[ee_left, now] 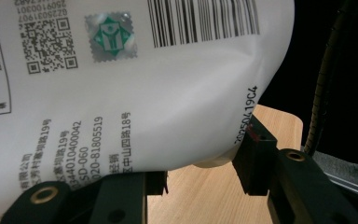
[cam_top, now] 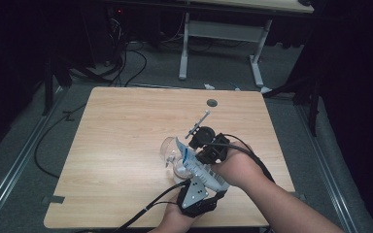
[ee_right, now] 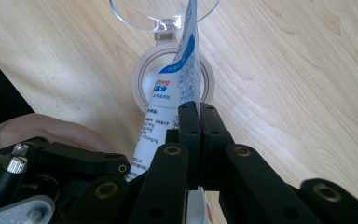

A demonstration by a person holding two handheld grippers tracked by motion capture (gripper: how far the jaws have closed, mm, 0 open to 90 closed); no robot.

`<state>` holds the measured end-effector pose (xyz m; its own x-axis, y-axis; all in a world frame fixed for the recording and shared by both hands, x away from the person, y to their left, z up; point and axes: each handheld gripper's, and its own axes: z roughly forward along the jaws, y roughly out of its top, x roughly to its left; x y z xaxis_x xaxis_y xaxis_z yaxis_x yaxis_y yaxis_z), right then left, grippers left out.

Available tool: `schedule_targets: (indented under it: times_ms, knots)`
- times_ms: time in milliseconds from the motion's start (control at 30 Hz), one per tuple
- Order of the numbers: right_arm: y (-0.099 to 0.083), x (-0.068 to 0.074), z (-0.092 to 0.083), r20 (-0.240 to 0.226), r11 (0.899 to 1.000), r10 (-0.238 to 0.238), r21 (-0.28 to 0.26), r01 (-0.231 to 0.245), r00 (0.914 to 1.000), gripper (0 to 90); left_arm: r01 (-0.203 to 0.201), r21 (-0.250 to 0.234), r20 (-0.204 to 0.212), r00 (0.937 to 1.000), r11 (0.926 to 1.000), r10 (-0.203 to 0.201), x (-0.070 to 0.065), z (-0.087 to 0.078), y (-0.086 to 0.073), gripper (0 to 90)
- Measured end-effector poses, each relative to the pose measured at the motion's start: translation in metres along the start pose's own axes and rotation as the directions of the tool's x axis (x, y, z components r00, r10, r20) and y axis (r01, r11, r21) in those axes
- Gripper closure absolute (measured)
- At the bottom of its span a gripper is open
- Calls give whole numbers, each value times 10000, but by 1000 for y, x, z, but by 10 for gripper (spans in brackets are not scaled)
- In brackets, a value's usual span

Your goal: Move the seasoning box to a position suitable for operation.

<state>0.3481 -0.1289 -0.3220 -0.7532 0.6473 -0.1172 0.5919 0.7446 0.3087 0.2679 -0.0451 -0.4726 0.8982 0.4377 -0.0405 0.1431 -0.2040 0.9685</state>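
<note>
a white printed pouch (cam_top: 201,171) is held above the near part of the wooden table (cam_top: 126,145), just right of its middle. at the near edge, the left gripper (cam_top: 194,191) is clamped on the bulging lower body of the pouch (ee_left: 135,93), its jaws partly apart around it. just beyond, the right gripper (ee_right: 199,116) is pinched together on the pouch's flat edge (ee_right: 179,79). farther off, a clear jar (cam_top: 175,162) with its hinged lid (ee_right: 135,11) open is seen beneath the pouch.

A glossy, smooth white plastic pouch (ee_left: 121,93) hangs over a matt, pale wood-grain table (cam_top: 126,145) and clear plastic jar (ee_right: 168,14).
</note>
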Motion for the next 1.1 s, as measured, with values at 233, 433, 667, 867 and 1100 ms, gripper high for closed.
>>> schedule_targets:
  times_ms: [233,433,667,867,1100]
  knots:
    - [1,0,0,34,10000,-17,20,17,10000,899,-3,-6,-3,10000,10000,3,0,0,0,601]
    - [1,1,1,33,10000,-42,21,42,10000,900,-34,-3,-14,10000,10000,34,0,0,0,600]
    - [1,1,0,54,10000,-38,19,37,10000,899,-59,6,-1,10000,10000,59,0,0,2,600]
    - [1,1,0,53,10000,-42,6,42,10000,899,-53,4,12,10000,10000,53,-1,-1,2,599]
    - [1,1,0,20,10000,-55,-51,55,10000,899,-77,-29,-7,10000,10000,77,0,-1,3,600]
